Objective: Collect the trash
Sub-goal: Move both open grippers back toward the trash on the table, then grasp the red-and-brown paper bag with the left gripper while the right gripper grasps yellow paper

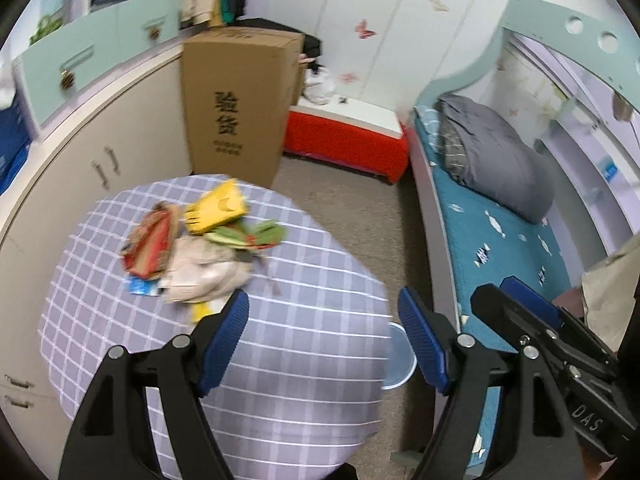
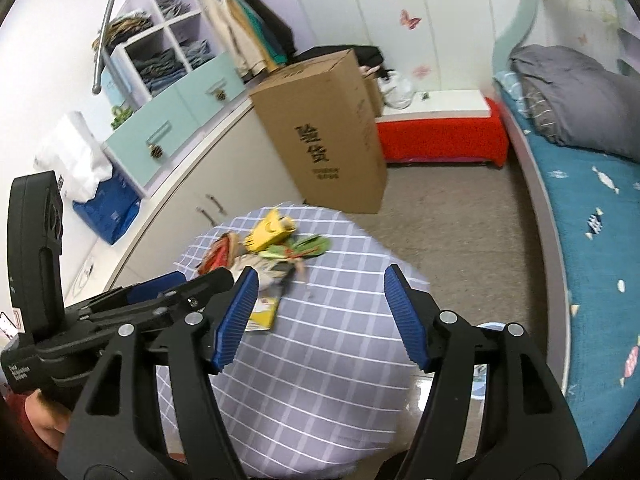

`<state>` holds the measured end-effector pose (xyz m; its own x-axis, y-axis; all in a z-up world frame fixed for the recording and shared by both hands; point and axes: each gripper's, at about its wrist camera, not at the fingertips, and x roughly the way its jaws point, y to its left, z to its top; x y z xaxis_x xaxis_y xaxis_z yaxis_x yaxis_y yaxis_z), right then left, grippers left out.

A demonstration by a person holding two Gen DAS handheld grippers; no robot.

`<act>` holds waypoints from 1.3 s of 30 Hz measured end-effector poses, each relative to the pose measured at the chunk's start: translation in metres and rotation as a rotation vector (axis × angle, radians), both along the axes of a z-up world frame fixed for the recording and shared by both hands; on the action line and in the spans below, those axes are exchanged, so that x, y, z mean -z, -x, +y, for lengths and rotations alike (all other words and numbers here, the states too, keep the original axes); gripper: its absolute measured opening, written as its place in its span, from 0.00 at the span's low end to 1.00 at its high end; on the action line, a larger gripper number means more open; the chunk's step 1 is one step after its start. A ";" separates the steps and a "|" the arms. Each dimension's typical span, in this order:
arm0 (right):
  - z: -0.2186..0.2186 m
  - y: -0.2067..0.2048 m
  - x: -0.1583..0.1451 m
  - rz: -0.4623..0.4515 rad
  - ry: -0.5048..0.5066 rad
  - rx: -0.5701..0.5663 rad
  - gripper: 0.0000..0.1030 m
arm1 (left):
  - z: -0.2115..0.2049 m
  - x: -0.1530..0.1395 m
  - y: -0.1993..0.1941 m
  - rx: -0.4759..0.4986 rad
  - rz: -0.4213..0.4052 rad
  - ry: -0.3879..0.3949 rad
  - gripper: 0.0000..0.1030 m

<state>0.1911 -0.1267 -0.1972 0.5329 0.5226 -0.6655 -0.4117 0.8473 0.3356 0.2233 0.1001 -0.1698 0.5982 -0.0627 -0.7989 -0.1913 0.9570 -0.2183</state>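
- Left gripper: fingers apart, nothing between them.
- Right gripper: fingers apart, empty.
- Trash pile lies on checked tablecloth.

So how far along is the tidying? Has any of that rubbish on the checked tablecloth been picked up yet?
Nothing looks collected yet. The wrappers, among them a yellow carton, lie in one heap on the table. In hand: nothing; the left gripper and the right gripper are both open and empty above the cloth. Left to do: pick up the whole heap. The pale bin beside the table is mostly hidden.
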 end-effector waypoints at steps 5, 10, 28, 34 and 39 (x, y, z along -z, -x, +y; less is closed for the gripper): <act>0.049 0.003 0.009 0.019 -0.007 -0.002 0.63 | 0.065 0.009 0.006 -0.027 0.030 0.004 0.74; 0.087 0.000 0.018 0.035 0.003 0.018 0.65 | 0.119 0.024 0.006 -0.044 0.075 0.007 0.75; 0.154 -0.097 0.075 0.222 0.058 -0.065 0.65 | 0.210 0.103 -0.063 -0.145 0.280 -0.009 0.75; 0.176 -0.150 0.104 0.287 0.077 -0.131 0.66 | 0.223 0.134 -0.090 -0.169 0.342 -0.017 0.75; 0.195 -0.178 0.125 0.321 0.089 -0.171 0.66 | 0.233 0.149 -0.099 -0.197 0.367 0.006 0.73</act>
<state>0.3694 0.0685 -0.3222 0.2001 0.5183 -0.8315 -0.4357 0.8072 0.3983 0.3223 0.3332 -0.3190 0.2747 0.0195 -0.9613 -0.4366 0.8933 -0.1066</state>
